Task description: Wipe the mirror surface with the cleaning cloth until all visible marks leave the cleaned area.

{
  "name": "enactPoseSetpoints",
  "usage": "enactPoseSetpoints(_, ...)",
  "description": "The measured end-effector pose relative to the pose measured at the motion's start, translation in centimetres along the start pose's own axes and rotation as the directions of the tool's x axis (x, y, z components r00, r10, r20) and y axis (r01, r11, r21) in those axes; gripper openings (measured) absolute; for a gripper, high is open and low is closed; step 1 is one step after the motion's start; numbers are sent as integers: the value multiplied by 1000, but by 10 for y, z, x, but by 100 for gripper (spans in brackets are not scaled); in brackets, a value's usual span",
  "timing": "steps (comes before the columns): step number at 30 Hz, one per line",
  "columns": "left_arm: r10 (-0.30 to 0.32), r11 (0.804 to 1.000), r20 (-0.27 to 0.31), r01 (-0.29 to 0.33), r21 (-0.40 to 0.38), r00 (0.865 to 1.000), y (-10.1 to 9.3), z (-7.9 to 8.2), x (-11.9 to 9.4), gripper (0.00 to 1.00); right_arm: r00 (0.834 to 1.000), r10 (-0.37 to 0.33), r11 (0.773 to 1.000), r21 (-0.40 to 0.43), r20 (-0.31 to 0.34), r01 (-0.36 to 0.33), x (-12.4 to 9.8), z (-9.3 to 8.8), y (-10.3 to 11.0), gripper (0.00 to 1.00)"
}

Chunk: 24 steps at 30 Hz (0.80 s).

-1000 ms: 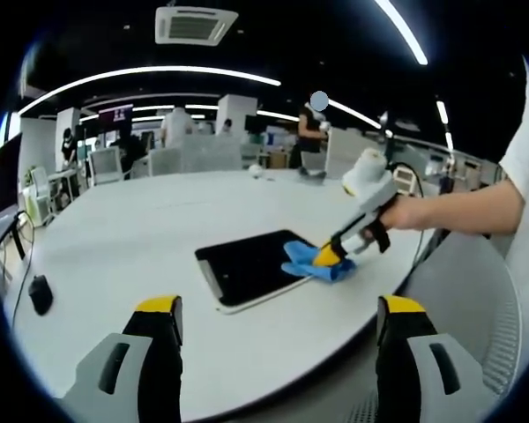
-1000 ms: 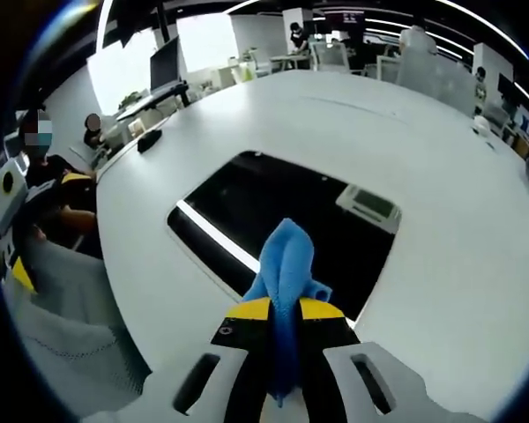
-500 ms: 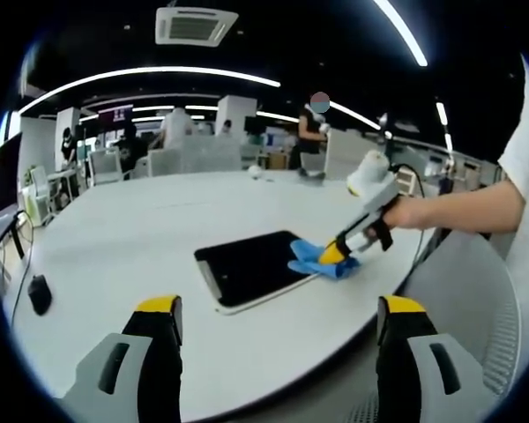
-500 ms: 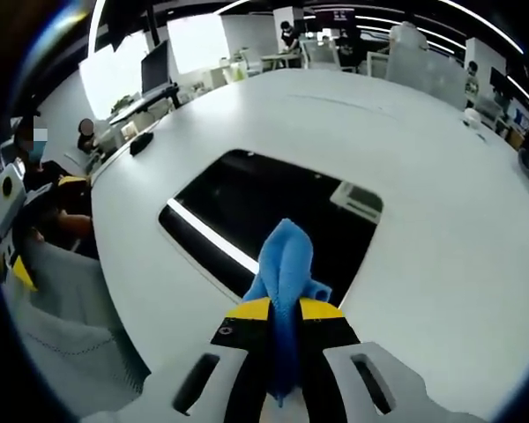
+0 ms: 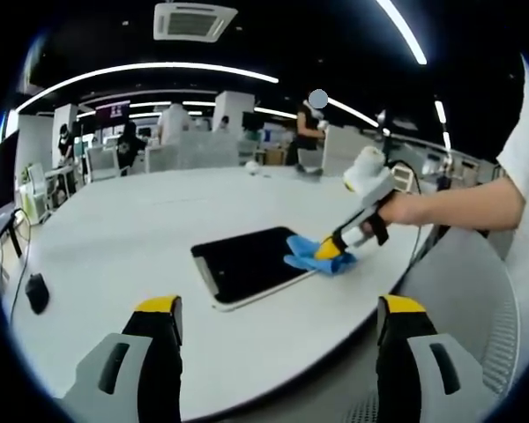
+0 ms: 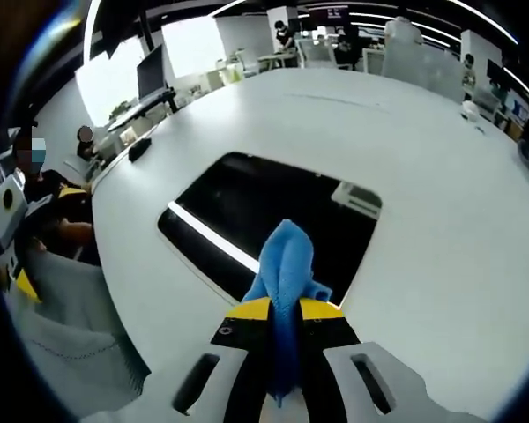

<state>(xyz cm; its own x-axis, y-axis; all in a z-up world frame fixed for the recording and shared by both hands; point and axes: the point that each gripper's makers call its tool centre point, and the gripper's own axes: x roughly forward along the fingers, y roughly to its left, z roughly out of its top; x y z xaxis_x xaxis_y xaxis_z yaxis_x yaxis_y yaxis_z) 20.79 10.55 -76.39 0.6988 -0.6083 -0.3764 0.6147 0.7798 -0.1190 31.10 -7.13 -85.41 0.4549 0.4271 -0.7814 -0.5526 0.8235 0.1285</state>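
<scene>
Barely anything has changed over the last second. In the left gripper view, your left gripper (image 5: 278, 330) hangs back over the near edge of the tabletop (image 5: 115, 247), jaws spread wide with nothing between them, just as before. Ahead, the mirror (image 5: 247, 264) lies flat on the white tabletop, and your right gripper (image 5: 331, 251) has the blue cloth (image 5: 313, 256) pressed at the mirror's right-hand end. The cloth has slid only slightly along that edge, so you are working one small patch; most of the glass looks not yet covered, and I judge the wipe to be at an early stage. From this distance I cannot tell whether marks remain.

In the right gripper view, the jaws are closed tight on the cloth (image 6: 285, 264), which stands up between the yellow tips and bunches forward onto the mirror (image 6: 264, 211). The mirror's position in the picture has shifted a touch, which fits a short stroke. This view adds what the other lacks: the reflection of a ceiling light strip and a ceiling unit in the dark glass. The left gripper view alone shows your hand (image 5: 406, 213) on the tool.
</scene>
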Motion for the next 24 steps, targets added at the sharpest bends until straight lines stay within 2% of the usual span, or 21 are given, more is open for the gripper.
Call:
enactPoseSetpoints(15,-6,1000,-2,6,2,1000,-1,0,0,92,1000,-21,1000,6,14,21,6,11,-9,5)
enactPoseSetpoints(24,9,1000,20,-9,0,1000,2,3,-1,92,999,-38,999,-16,7,38,10,18,-14,5)
